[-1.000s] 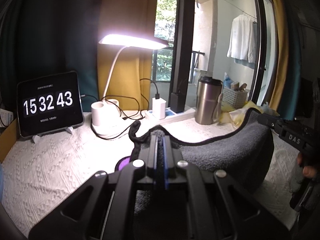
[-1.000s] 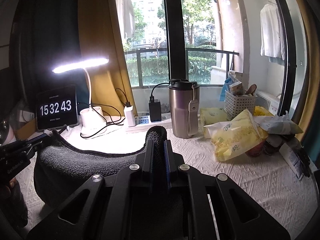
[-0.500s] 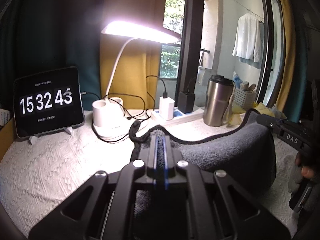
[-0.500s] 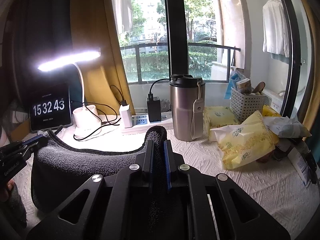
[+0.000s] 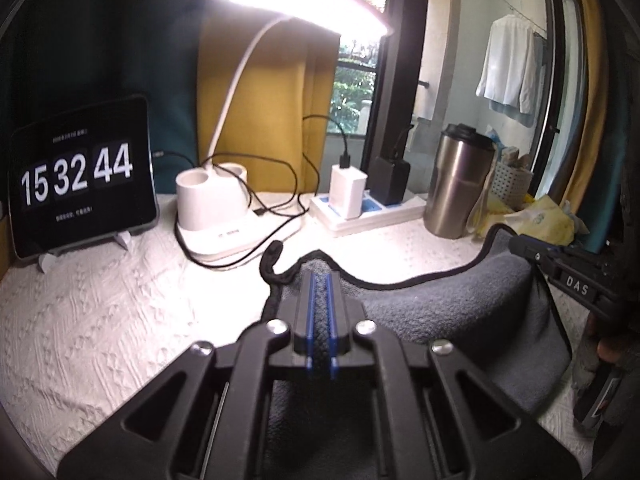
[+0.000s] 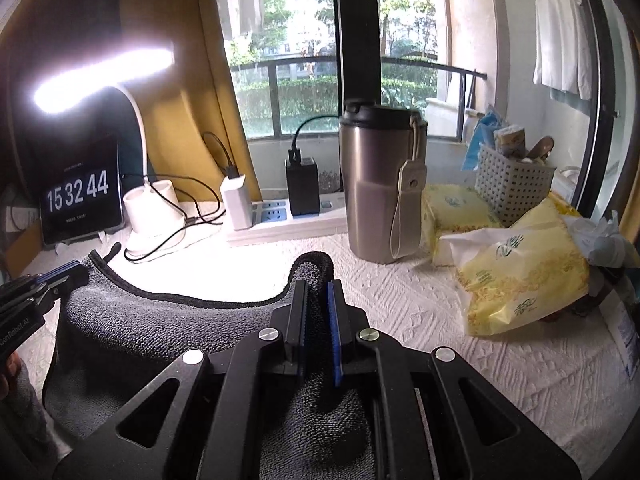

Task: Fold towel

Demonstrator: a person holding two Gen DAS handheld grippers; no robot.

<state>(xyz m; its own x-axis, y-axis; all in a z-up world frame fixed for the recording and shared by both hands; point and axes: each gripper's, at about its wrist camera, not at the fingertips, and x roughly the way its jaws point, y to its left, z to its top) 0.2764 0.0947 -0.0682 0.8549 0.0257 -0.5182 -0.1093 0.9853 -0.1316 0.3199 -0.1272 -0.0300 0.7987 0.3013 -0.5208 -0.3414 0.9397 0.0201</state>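
- Left wrist view first: the left gripper [image 5: 319, 300] has its blue-lined fingers pressed together on a corner of the dark grey terry towel with black edging [image 5: 452, 312], pinching it just in front of the white desk lamp base [image 5: 218, 216].
- Right wrist view: the right gripper [image 6: 318, 312] pinches the other corner, a roll of grey pile bulging up between the fingers, in front and to the right of that lamp base, near the steel tumbler [image 6: 382, 184].
- Between the two grips the towel's black hem [image 6: 200, 300] sags in a shallow curve, so the cloth hangs as a lifted sheet over the white textured tablecloth [image 5: 100, 300] — held by both corners so the edge travels evenly.
- My read: this is the carry-over stage of a fold, top edge raised, lower part trailing on the cloth.
- Next it calls for laying both corners down level; uneven hands would skew the crease.
- Watch the black cables [image 5: 276, 200] by the lamp base — the hem hangs close to them.
- Clock tablet [image 5: 80, 176], left of the lamp base, reads 15 32 44.
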